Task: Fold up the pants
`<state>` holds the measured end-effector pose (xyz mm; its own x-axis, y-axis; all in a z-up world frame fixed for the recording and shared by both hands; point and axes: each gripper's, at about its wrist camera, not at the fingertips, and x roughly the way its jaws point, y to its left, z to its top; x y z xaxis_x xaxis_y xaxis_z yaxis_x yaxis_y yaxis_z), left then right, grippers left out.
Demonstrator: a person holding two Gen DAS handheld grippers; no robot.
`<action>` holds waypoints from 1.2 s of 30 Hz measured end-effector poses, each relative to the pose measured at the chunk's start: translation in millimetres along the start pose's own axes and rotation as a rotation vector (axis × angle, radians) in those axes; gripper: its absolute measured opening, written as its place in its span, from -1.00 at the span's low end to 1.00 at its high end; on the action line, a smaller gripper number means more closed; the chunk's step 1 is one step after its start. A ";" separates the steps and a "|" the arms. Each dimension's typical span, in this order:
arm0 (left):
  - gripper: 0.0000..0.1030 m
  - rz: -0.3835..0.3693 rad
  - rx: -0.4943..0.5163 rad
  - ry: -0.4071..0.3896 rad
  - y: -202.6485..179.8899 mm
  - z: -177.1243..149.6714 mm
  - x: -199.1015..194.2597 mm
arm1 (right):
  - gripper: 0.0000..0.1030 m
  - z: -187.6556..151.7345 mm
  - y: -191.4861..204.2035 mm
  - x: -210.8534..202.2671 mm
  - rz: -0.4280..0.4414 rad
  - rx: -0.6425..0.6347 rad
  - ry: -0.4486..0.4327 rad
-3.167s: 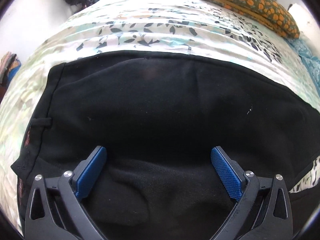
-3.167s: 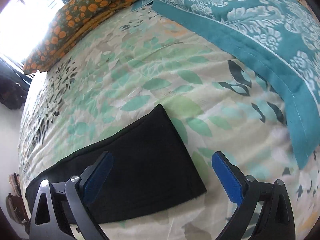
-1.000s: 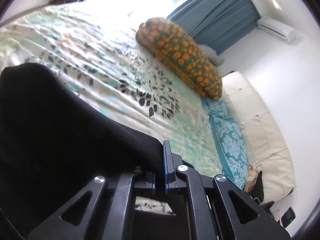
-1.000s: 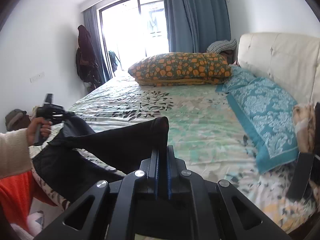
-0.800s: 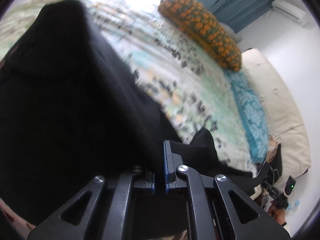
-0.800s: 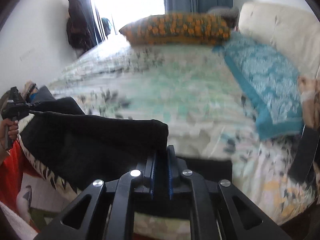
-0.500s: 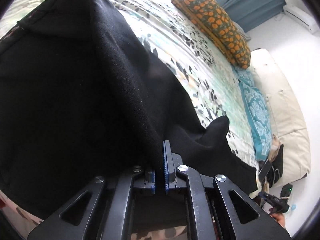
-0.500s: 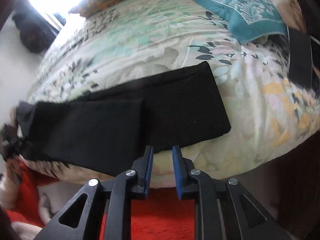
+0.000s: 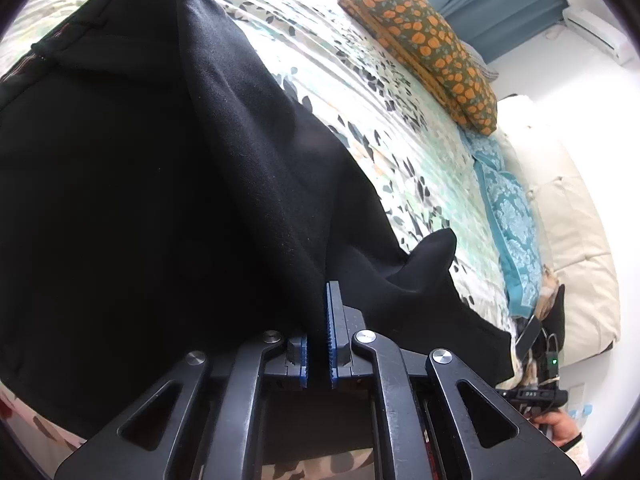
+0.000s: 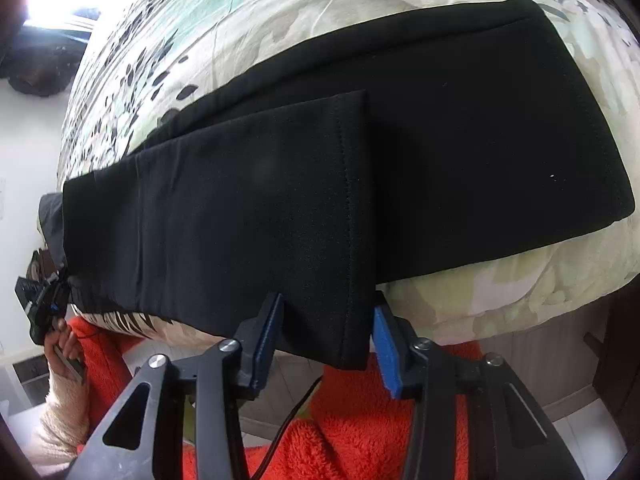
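Left gripper (image 9: 318,344) is closed tight on a fold of the black pants (image 10: 360,184), which lie across the bed (image 9: 360,92) near its edge. Right gripper (image 10: 326,336) has just been closing a little; its jaws stand apart, with the hem corner between them, not pinched.

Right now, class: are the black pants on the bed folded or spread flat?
Folded. In the right wrist view one leg of the black pants lies doubled over the other, its stitched hem stopping short of the lower leg's end.
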<state>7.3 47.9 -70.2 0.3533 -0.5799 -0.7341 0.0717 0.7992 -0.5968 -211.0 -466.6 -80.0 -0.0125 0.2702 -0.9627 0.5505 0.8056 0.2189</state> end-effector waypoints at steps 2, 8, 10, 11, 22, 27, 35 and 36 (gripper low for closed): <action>-0.91 -0.003 -0.015 0.006 1.2 1.3 -0.2 | -0.65 -2.9 4.2 -6.6 -0.039 -0.042 -0.035; -0.93 -0.076 0.052 -0.156 -38.9 22.2 -48.2 | -0.89 -3.7 47.8 -96.1 -0.124 -0.186 -0.318; -0.93 -0.078 0.097 -0.200 -54.8 19.3 -64.0 | -0.90 -0.1 62.6 -124.9 -0.163 -0.234 -0.399; -0.93 -0.070 0.111 -0.205 -58.4 13.4 -67.7 | -0.90 2.7 67.3 -134.2 -0.186 -0.250 -0.427; -0.91 0.058 0.059 0.112 -26.6 -70.8 5.8 | -0.92 8.5 -19.2 -51.0 -0.333 -0.125 -0.283; -0.91 -0.021 0.090 0.058 -59.5 -54.8 -0.6 | -0.93 11.2 -16.9 -84.2 -0.358 -0.127 -0.388; -0.89 0.010 0.168 0.205 -76.1 -96.6 36.9 | -0.93 24.0 -50.5 -91.9 -0.434 -0.025 -0.401; -0.89 0.008 0.160 0.216 -73.9 -97.6 39.2 | -0.93 23.0 -62.6 -84.9 -0.417 0.009 -0.384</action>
<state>-75.1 -49.2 -86.5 0.1487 -0.5797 -0.8012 0.2219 0.8091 -0.5442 -225.1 -552.2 -15.6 0.0735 -0.2828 -0.9563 0.5710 0.7981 -0.1921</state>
